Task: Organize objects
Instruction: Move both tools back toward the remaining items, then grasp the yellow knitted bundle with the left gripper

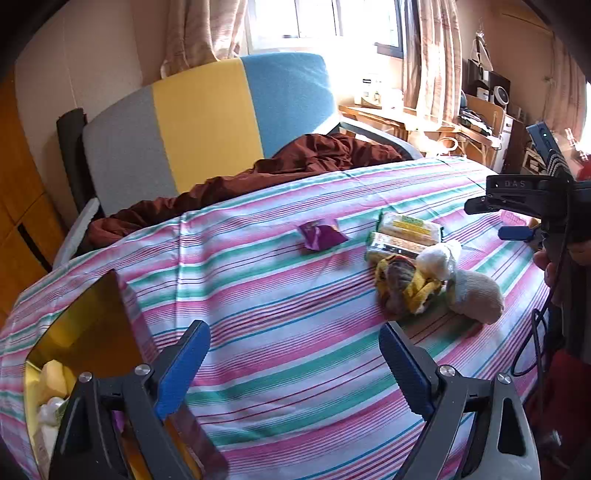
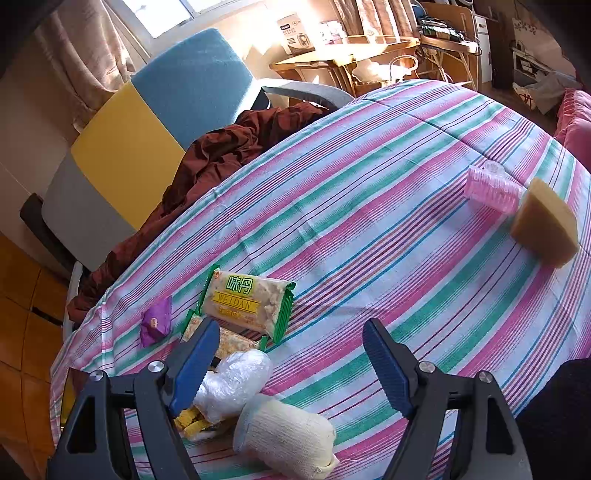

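A striped cloth (image 1: 295, 332) covers the table. Beyond its far edge lies a crumpled dark red blanket (image 1: 295, 158) against a grey, yellow and blue sofa (image 1: 207, 122). Far right, a wooden desk (image 2: 351, 55) stands under a curtained window (image 1: 317, 18).

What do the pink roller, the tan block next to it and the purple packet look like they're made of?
Pink roller: seemingly translucent plastic, ribbed and slightly glossy, light showing through it.
Tan block: probably sponge or foam, with a matte, finely grained face and soft-looking edges; soap can't be ruled out.
Purple packet: likely foil or plastic film, shiny and creased, with crimped ends.
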Demonstrator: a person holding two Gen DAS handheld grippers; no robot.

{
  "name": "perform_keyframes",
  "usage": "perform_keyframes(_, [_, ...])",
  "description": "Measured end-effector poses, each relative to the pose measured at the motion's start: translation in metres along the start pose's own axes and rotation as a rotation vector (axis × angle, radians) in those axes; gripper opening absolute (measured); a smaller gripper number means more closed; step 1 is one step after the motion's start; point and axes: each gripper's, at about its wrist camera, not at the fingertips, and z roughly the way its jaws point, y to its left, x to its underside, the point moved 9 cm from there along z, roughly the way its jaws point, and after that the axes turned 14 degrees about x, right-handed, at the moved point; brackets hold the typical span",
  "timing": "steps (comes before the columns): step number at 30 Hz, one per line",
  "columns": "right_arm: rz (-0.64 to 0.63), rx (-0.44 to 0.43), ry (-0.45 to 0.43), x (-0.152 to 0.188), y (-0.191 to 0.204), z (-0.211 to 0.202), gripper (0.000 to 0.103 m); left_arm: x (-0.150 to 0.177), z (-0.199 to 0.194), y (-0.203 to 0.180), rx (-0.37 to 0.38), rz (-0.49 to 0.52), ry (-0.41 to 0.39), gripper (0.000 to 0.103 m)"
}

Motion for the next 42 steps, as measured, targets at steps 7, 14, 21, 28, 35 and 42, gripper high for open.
perform_keyframes(7, [-0.016, -0.012, 0.016, 0.003, 0.006, 0.003, 0.081, -0.005, 0.052, -0.028, 0.163, -0.076, 0.071, 0.085])
perform_keyframes(14, [-0.034, -0.013, 0.03, 0.005, 0.011, 0.007, 0.081, -0.015, 0.091, -0.043, 0.243, -0.115, 0.107, 0.086])
perform_keyframes(21, [-0.057, -0.011, 0.038, 0.006, 0.015, 0.012, 0.081, -0.021, 0.123, -0.057, 0.278, -0.099, 0.131, 0.088])
perform_keyframes(28, [-0.129, -0.044, 0.077, 0.015, 0.032, 0.019, 0.081, -0.013, 0.133, -0.059, 0.357, -0.125, 0.143, 0.043])
perform_keyframes(35, [-0.147, 0.044, 0.066, 0.016, 0.024, 0.025, 0.081, 0.012, 0.101, -0.035, 0.33, -0.164, 0.13, 0.041])
perform_keyframes(42, [-0.067, 0.074, 0.105, 0.011, 0.004, 0.035, 0.081, 0.048, 0.06, -0.017, 0.305, -0.177, 0.106, 0.041])
